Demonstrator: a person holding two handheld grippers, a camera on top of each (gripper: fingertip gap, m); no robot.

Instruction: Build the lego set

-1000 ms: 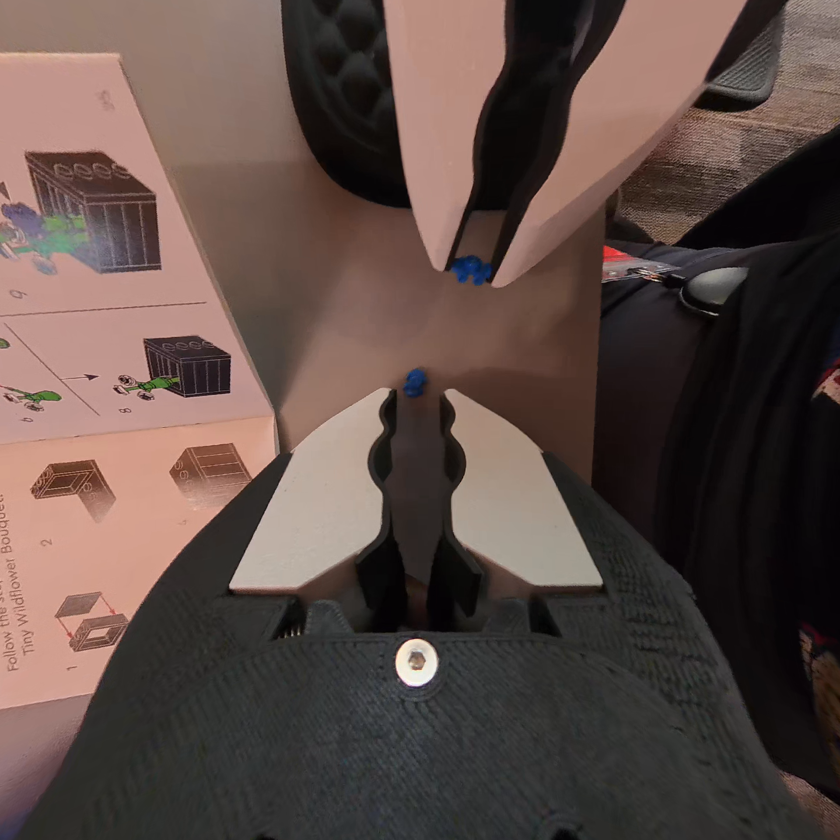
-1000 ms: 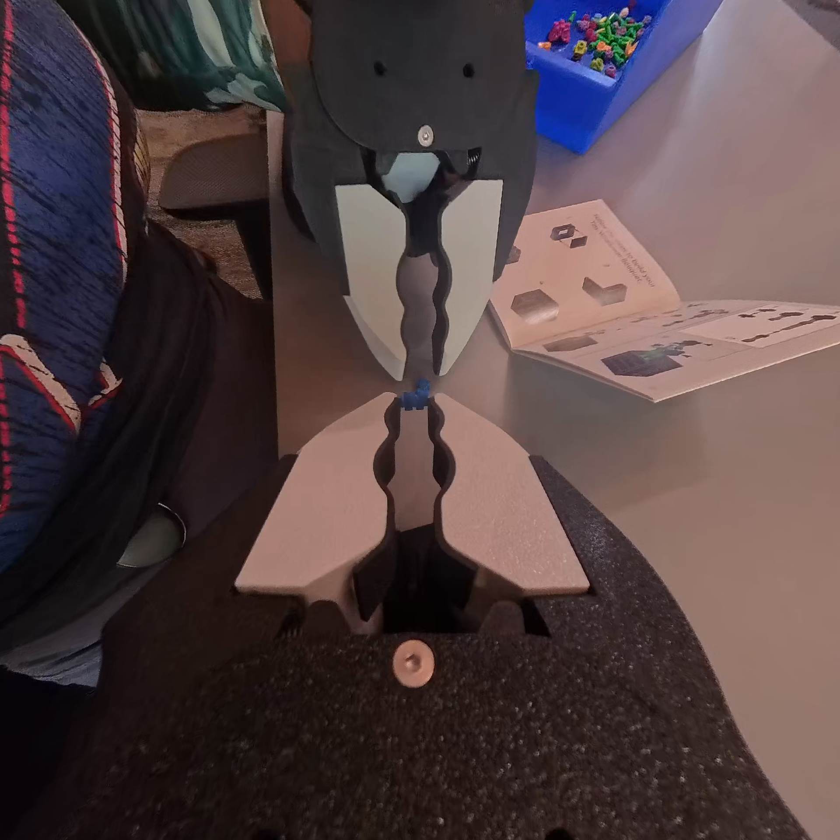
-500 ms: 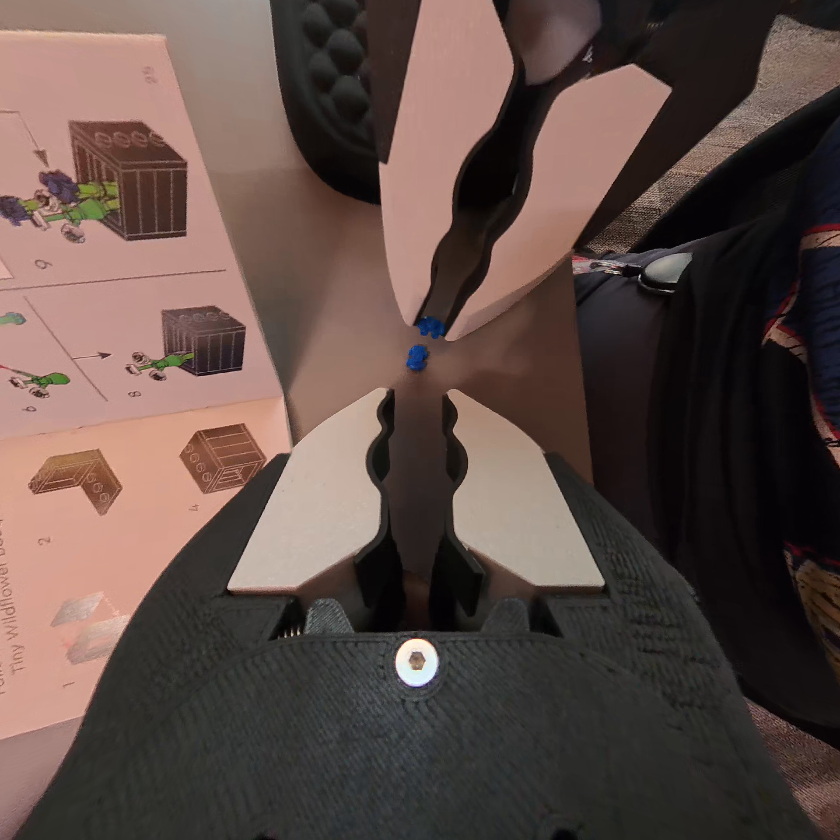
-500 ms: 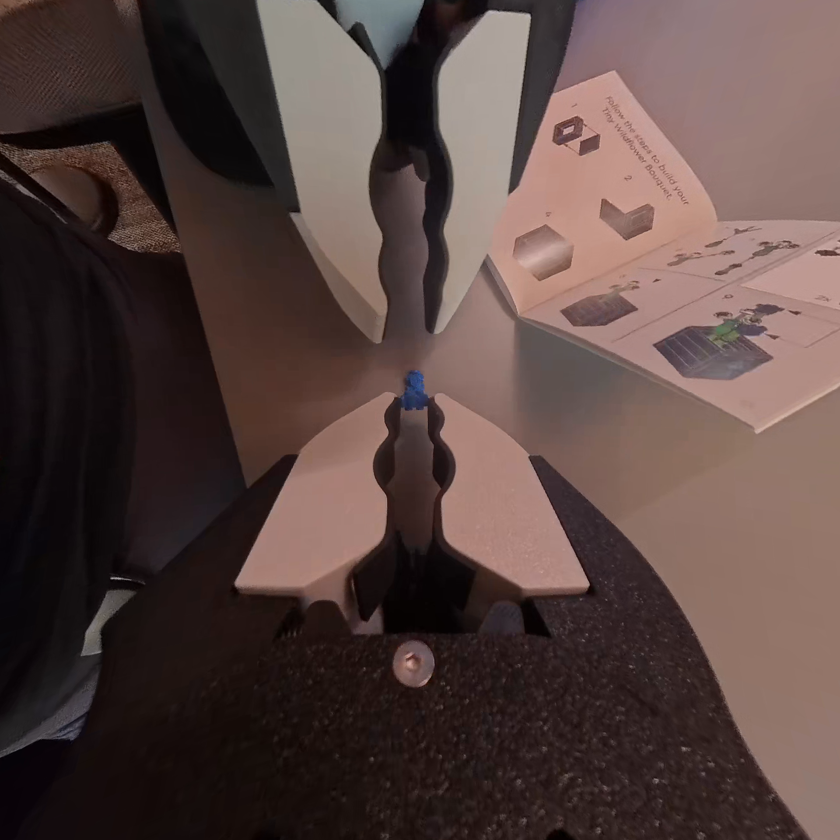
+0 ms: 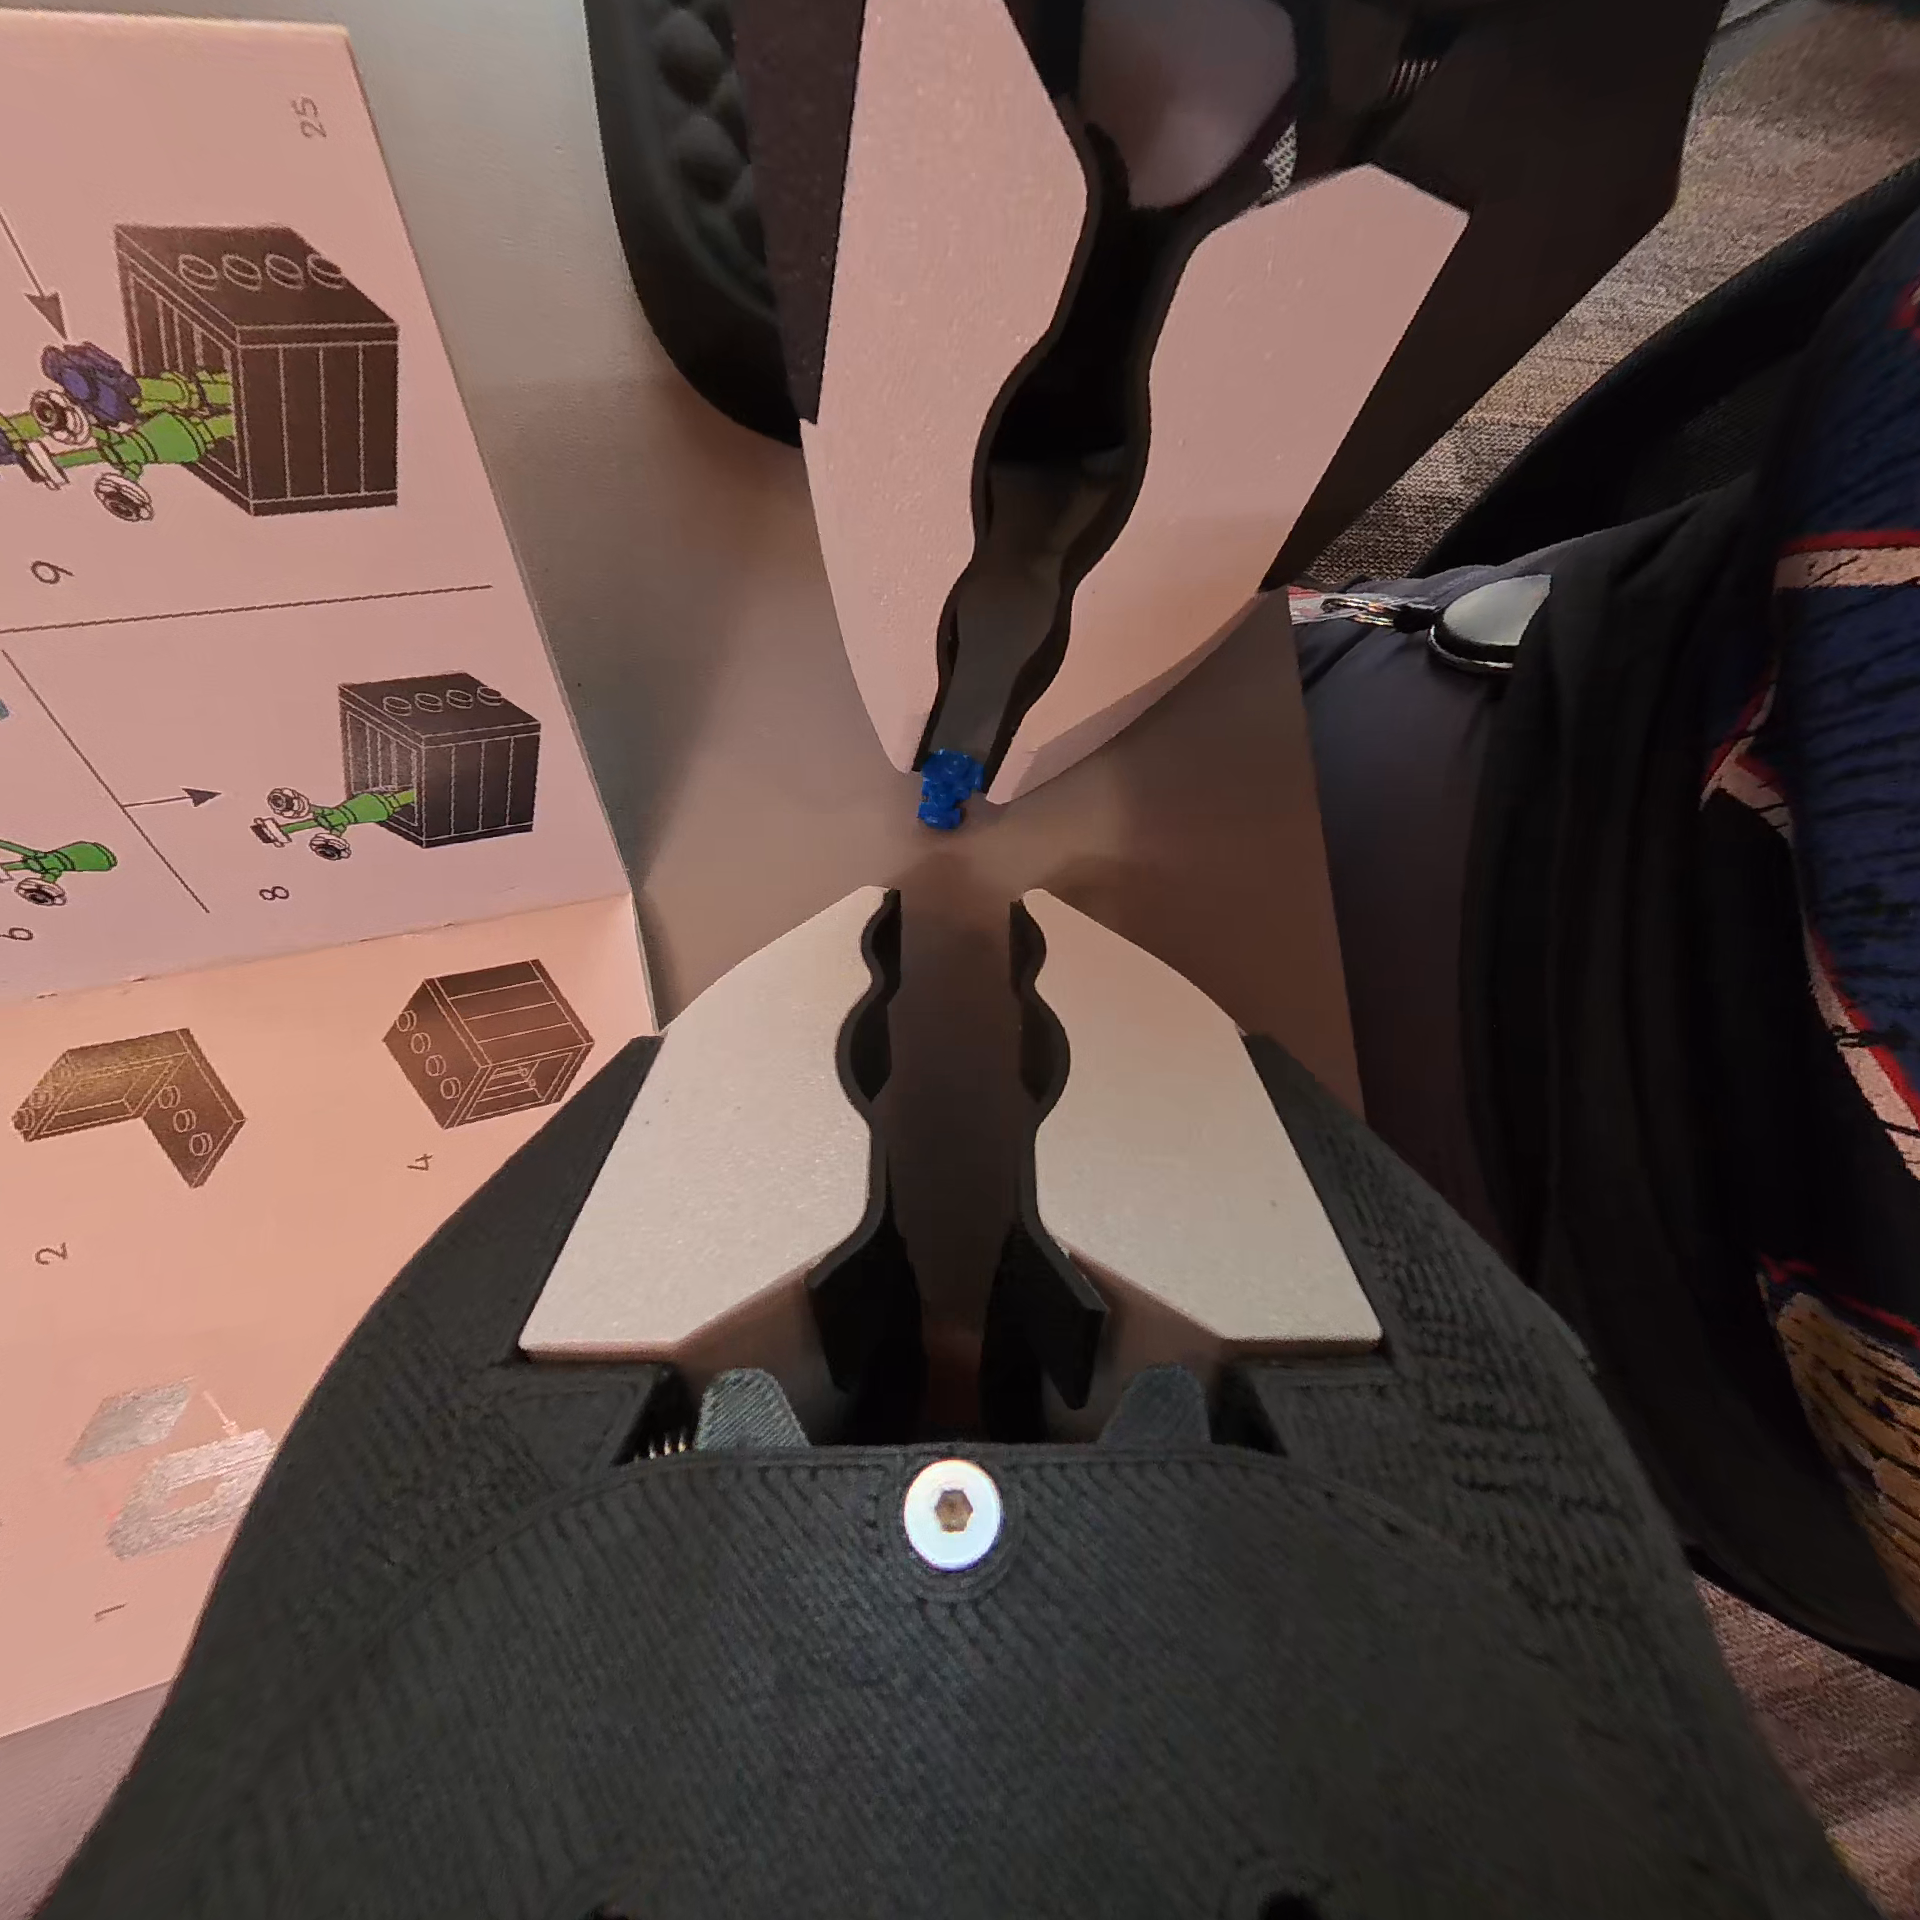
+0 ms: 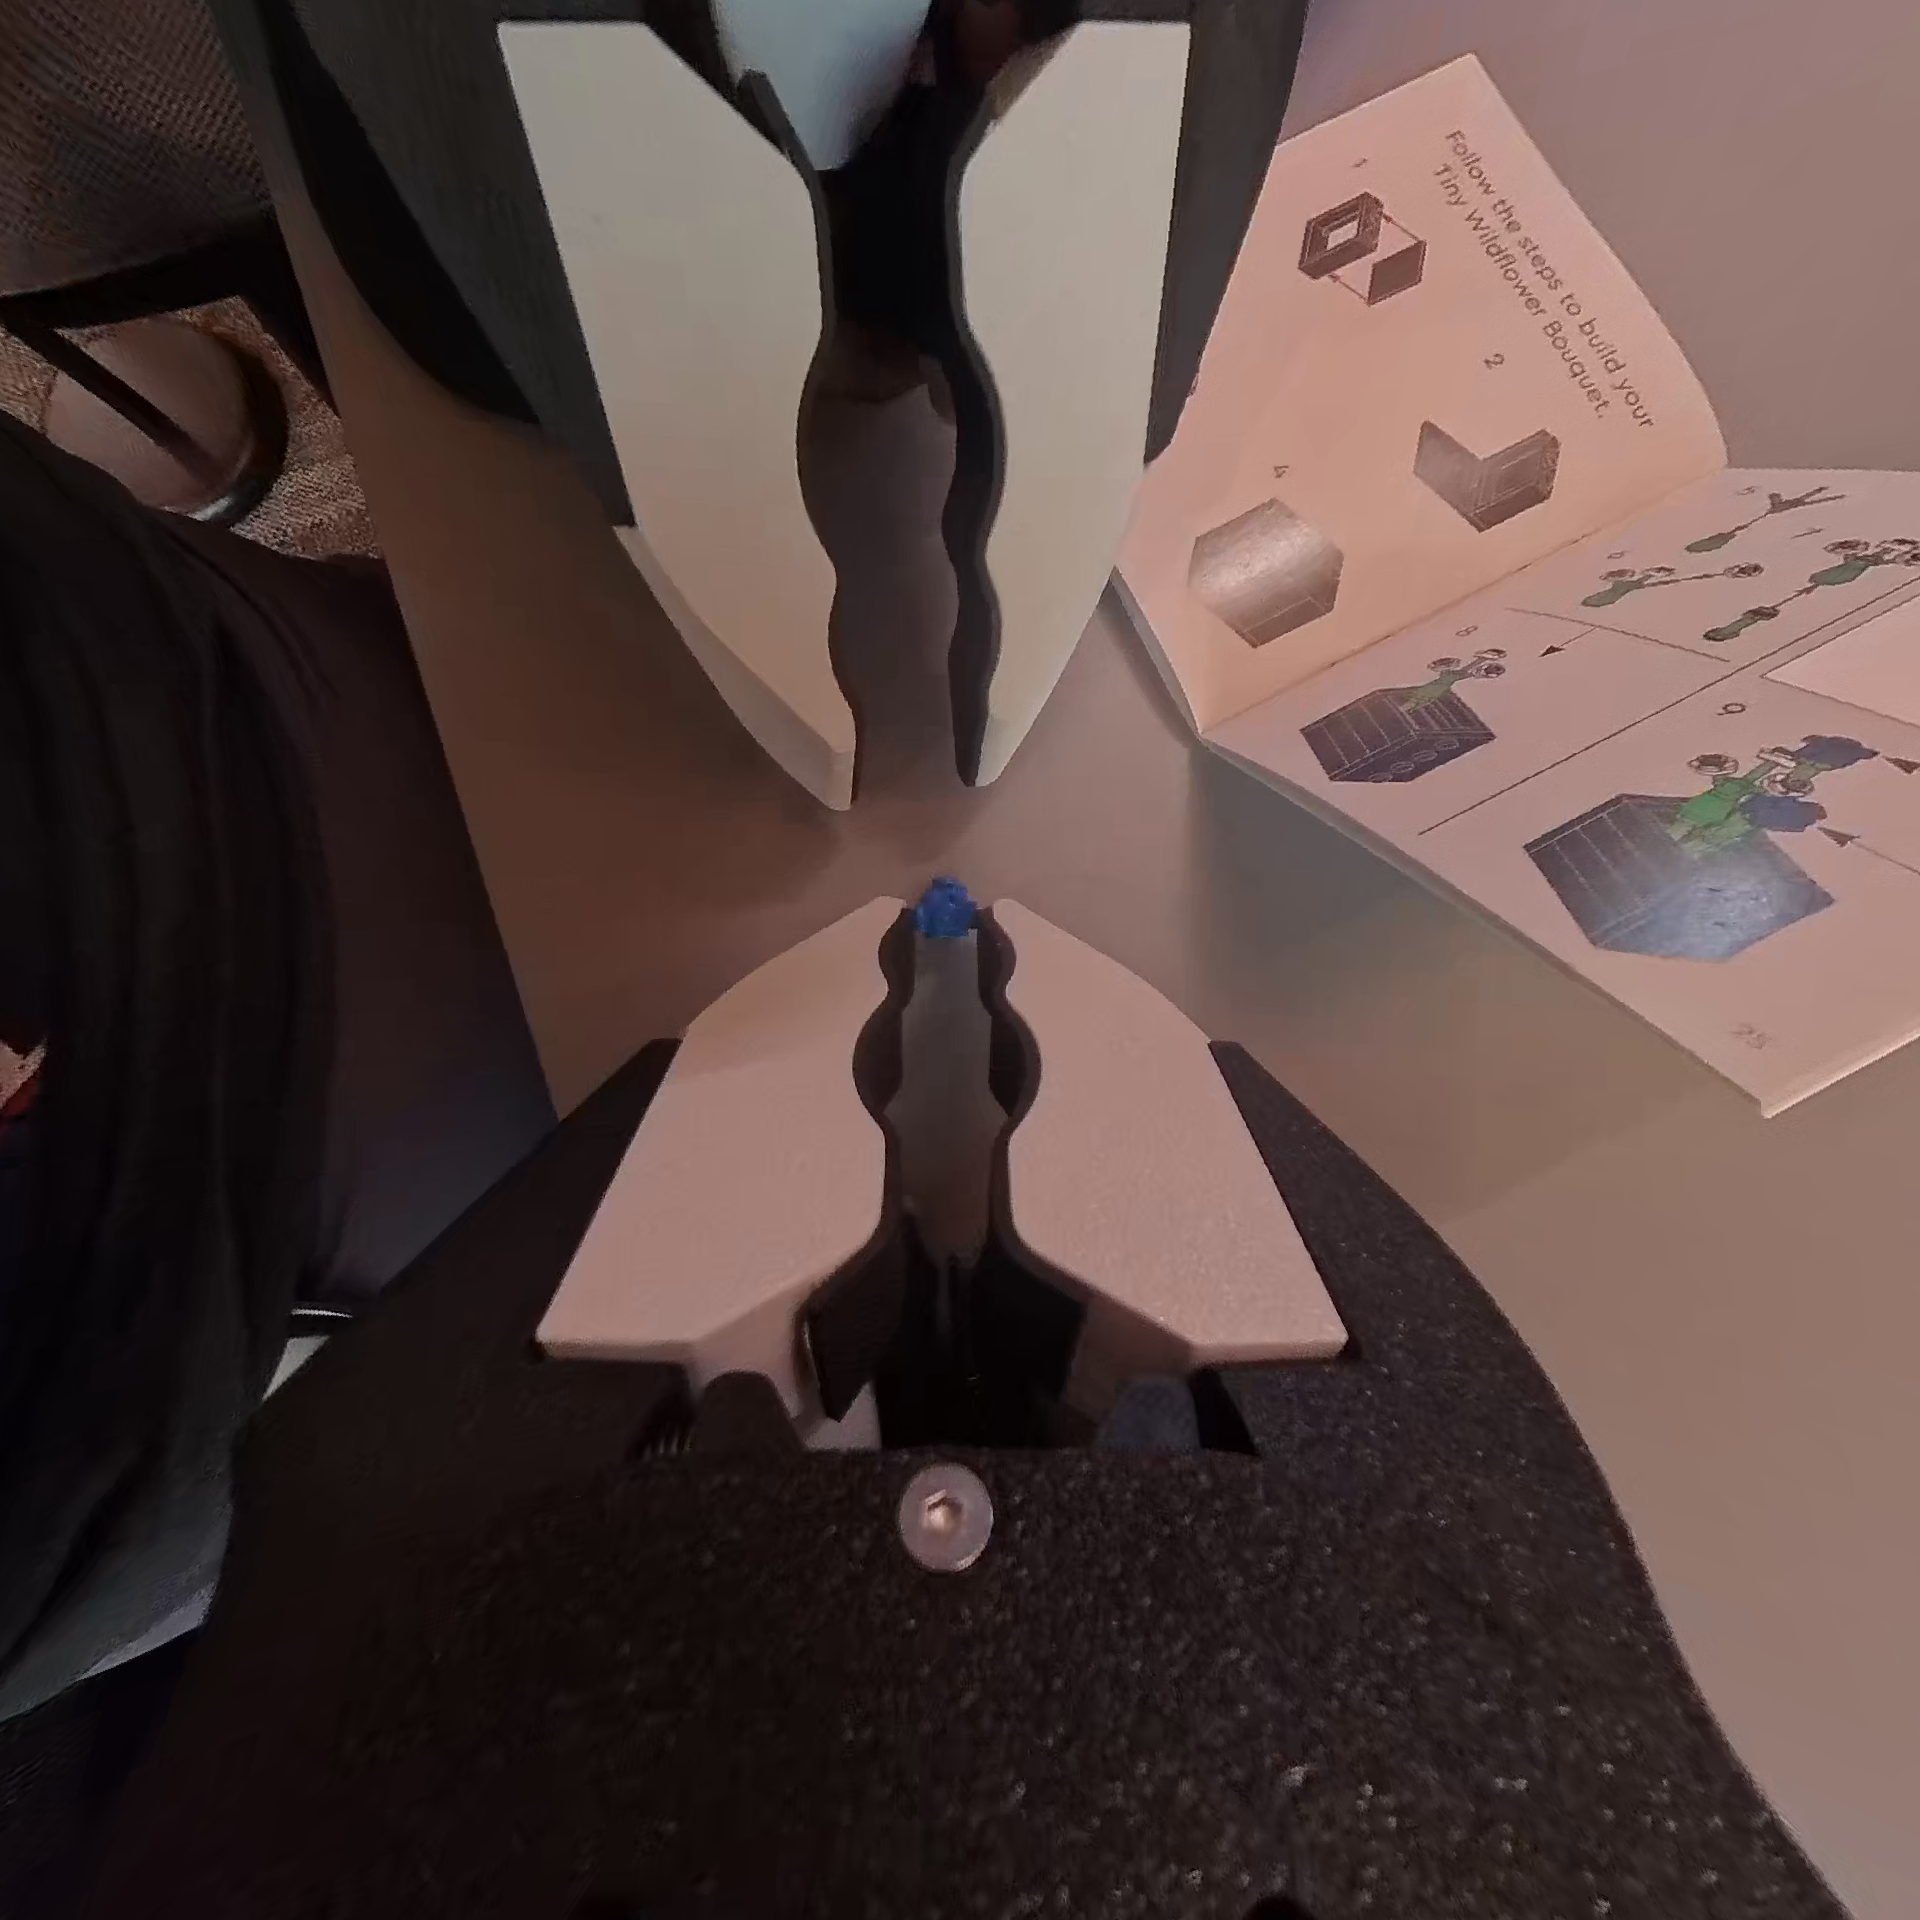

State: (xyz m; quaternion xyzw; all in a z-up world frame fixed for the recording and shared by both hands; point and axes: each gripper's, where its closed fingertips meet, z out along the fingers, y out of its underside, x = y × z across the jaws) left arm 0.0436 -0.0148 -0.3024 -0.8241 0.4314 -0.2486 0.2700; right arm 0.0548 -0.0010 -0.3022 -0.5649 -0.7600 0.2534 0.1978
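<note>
Below, grey table [image 6: 1455, 1299], open instruction booklet [image 6: 1558, 644]

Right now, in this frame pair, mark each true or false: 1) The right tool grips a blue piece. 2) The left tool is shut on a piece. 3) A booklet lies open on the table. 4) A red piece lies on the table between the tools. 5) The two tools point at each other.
1) True: the right tool pinches the blue piece at its tips.
2) False: the left tool is open and empty; the blue piece sits just beyond its tips.
3) True: the booklet lies open on the table.
4) False: no red piece shows; the only piece is blue and held.
5) True: they face tip to tip.
</note>
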